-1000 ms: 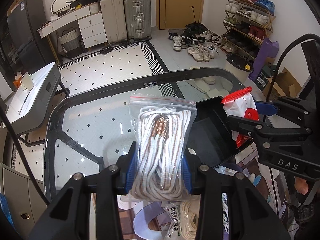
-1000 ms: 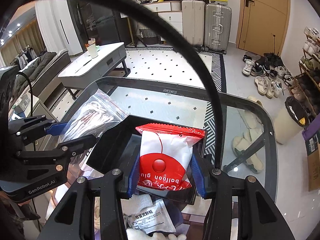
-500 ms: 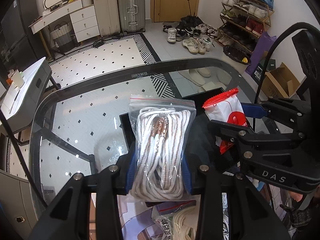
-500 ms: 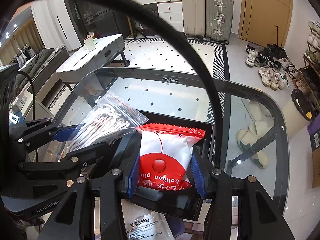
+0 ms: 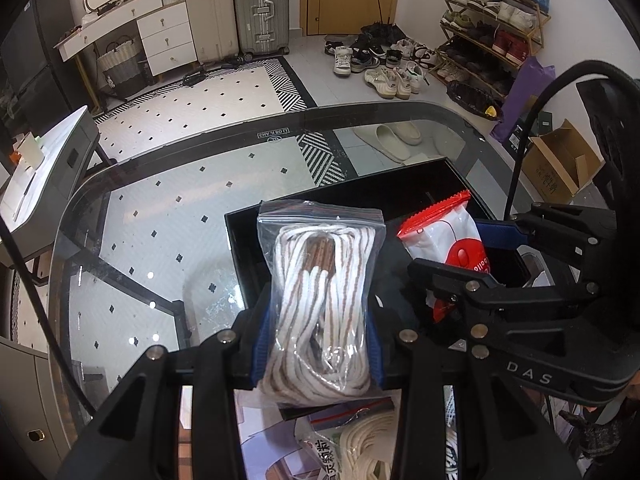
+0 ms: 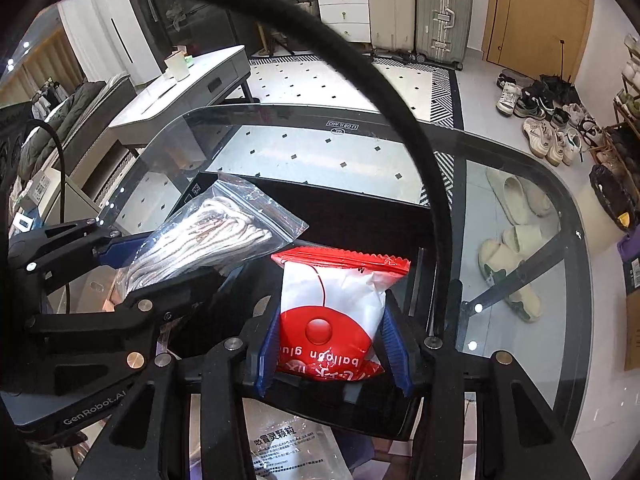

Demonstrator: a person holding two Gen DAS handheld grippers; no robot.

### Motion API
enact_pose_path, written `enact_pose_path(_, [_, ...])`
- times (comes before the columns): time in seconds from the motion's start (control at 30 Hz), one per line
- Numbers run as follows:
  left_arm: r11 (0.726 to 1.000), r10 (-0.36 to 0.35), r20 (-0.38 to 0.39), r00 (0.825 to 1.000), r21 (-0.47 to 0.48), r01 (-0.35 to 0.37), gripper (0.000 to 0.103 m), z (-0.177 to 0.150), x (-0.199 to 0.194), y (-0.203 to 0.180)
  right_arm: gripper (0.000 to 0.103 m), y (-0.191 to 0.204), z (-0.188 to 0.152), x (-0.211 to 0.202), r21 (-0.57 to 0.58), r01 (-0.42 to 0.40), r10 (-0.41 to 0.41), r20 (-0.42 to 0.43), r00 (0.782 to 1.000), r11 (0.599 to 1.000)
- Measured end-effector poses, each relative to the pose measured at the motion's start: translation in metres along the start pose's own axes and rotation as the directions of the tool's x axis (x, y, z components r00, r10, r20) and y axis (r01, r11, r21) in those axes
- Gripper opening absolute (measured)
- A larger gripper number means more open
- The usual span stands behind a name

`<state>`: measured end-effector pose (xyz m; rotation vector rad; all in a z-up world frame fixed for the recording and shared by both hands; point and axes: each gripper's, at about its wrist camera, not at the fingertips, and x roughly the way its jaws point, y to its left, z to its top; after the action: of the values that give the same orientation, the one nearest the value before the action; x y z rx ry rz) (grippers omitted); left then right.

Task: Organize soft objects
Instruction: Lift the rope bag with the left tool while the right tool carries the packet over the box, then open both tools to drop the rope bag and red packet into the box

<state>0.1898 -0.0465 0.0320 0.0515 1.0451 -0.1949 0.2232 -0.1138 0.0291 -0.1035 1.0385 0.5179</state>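
My left gripper [image 5: 318, 340] is shut on a clear zip bag of white and brown cord [image 5: 322, 300], held over the near left part of an open black box [image 5: 248, 248] on the glass table. My right gripper [image 6: 332, 346] is shut on a red and white balloon glue packet [image 6: 332, 304], held over the same black box [image 6: 340, 208]. In the right wrist view the cord bag [image 6: 208, 232] and left gripper [image 6: 120, 276] sit to the left. In the left wrist view the red packet [image 5: 452, 248] and right gripper [image 5: 460, 264] sit to the right.
The glass table's dark rim [image 5: 200, 144] curves round the box. More packets lie near me below the grippers: a bag of white cord [image 5: 360, 452] and a printed sachet [image 6: 280, 444]. A black cable [image 6: 360, 80] arcs across the right wrist view. Slippers [image 6: 512, 256] lie on the floor beneath.
Both grippers have sunk toward the black box with their bags and drawn closer together; the box now lies directly under both bags.
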Motion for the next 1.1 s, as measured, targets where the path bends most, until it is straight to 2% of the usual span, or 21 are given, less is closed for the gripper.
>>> enact_pose_path(0.83, [0.998,0.017,-0.013,1.0,0.063,-0.016,0.037,-0.042,-0.025,-0.017,0.046,0.02,-0.035,-0.015,-0.027,-0.018,0.016,-0.046,0.999,0.999])
enact_pose_path(1.1, [0.996,0.018,-0.025,1.0,0.083,-0.016,0.038,-0.04,-0.025,-0.018,0.047,0.019,-0.035,-0.013,-0.016,-0.021,0.02,-0.04,0.999,1.0])
